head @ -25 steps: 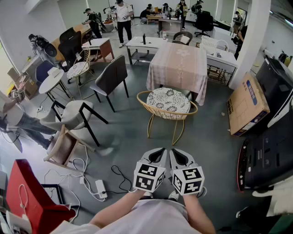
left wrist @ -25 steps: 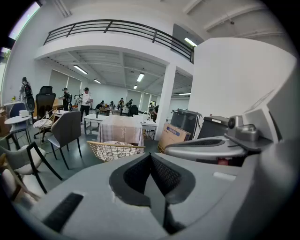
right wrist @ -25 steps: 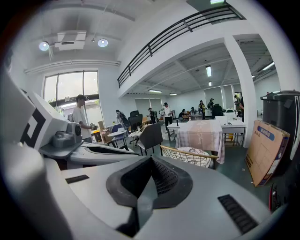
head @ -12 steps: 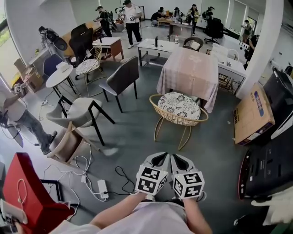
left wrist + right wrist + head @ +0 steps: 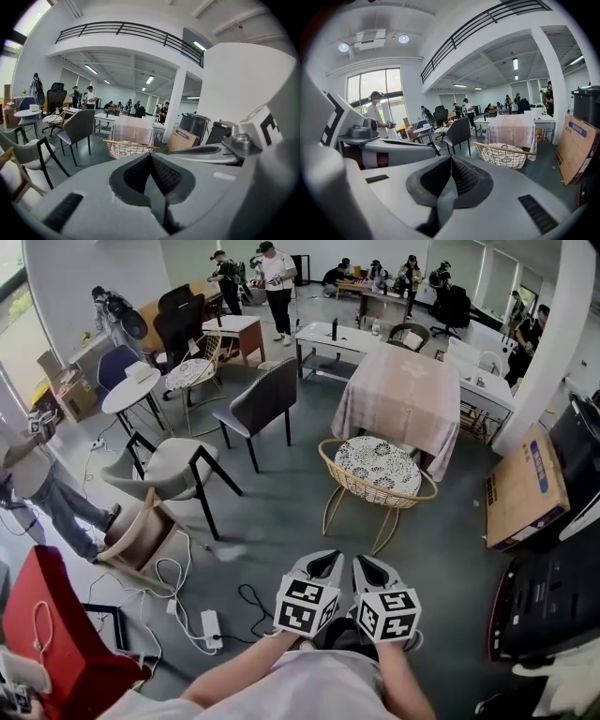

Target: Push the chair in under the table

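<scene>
The left gripper (image 5: 320,570) and right gripper (image 5: 369,573) are held side by side at the bottom centre of the head view, marker cubes toward the person. Both are clenched and empty. In the left gripper view the left gripper (image 5: 150,159) has its pads pressed together with nothing between them, and in the right gripper view the right gripper (image 5: 450,161) looks the same.

Compared with a second ago, the grippers stay shut and paired, while the wicker chair (image 5: 373,497) sits lower and further right in the head view, nearer the grippers but still well apart from them. It now stands at about 1 o'clock from them. Its basket seat holds a patterned cushion (image 5: 379,463). The far side of the seat is at the hanging cloth of the table (image 5: 405,395), which is also at 1 o'clock, and the chair is not yet under the table.

At 2 o'clock a cardboard box (image 5: 523,488) leans on a white pillar (image 5: 553,352); it is closed, so its contents cannot be seen. At 8 o'clock stands a red bag (image 5: 56,638) with a white cord, and what it holds cannot be made out. A white power strip (image 5: 212,627) lies on the floor at 9 o'clock. A grey chair (image 5: 173,470) stands at 10 o'clock.
</scene>
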`<act>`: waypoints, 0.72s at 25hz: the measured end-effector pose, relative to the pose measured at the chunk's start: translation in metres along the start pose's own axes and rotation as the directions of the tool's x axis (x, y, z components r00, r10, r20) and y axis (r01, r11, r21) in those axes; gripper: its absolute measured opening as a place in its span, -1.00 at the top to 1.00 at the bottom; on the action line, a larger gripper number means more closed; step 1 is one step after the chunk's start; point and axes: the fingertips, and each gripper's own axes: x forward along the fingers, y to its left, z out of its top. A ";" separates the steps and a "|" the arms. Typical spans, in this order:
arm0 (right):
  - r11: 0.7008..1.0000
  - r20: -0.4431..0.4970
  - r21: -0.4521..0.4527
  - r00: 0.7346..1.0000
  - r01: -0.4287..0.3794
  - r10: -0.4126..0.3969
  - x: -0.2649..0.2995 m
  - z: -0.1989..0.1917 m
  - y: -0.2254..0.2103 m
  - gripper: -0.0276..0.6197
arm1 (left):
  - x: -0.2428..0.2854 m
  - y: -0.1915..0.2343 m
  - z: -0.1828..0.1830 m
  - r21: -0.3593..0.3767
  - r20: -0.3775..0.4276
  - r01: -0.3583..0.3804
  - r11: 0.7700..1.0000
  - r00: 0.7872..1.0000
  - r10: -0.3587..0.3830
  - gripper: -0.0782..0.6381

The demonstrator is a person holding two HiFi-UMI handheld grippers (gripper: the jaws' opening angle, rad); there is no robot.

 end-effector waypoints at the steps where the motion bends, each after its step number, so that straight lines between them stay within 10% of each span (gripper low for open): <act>1: 1.000 -0.002 -0.002 1.000 -0.004 0.004 0.004 0.000 0.000 0.90 | 0.003 0.004 0.001 -0.001 0.001 -0.004 1.000 1.000 0.004 0.77; 18: 0.999 -0.082 0.049 0.997 0.006 -0.002 0.076 0.003 -0.120 0.90 | 0.139 0.027 0.021 0.010 -0.114 -0.016 1.000 0.993 0.017 0.77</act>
